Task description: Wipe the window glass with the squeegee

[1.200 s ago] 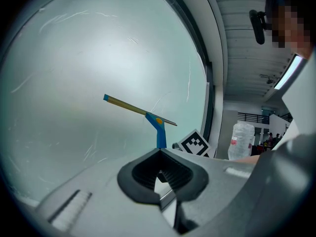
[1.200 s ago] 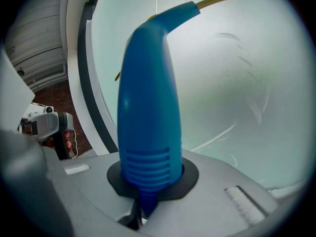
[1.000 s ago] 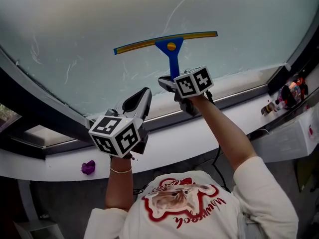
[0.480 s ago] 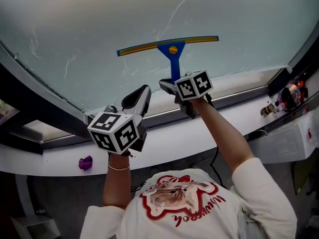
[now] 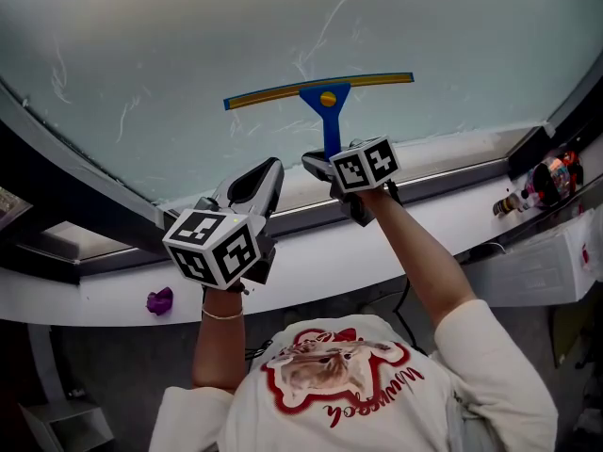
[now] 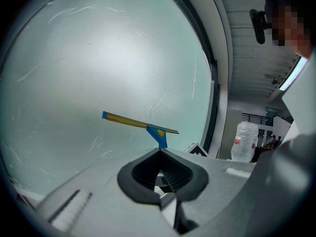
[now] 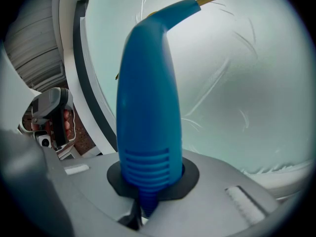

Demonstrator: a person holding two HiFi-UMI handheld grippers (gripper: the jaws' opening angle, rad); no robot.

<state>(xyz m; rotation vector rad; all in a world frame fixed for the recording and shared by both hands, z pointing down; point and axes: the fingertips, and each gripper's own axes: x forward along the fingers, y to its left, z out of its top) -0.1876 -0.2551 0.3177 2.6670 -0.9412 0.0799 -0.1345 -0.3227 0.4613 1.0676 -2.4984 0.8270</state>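
A squeegee [image 5: 318, 91] with a blue handle and a yellow-edged blade lies flat against the window glass [image 5: 188, 45], blade level and streaks above it. My right gripper [image 5: 332, 161] is shut on the lower end of the handle [image 7: 148, 107], which fills the right gripper view and rises out of the jaws. My left gripper [image 5: 258, 185] hovers lower left of the squeegee, apart from it, jaws together with nothing between them. From the left gripper view [image 6: 160, 174] the squeegee [image 6: 148, 126] shows small against the pale glass.
A white sill [image 5: 443, 219] and dark window frame [image 5: 85, 196] run below the glass. A small purple thing [image 5: 159, 300] sits on the ledge at the left. Small bottles and clutter [image 5: 546, 179] stand at the right end. A plastic bottle [image 6: 245, 141] shows beyond the frame.
The squeegee blade has slid a little down the glass with my right gripper. The left gripper has drifted slightly left and down.
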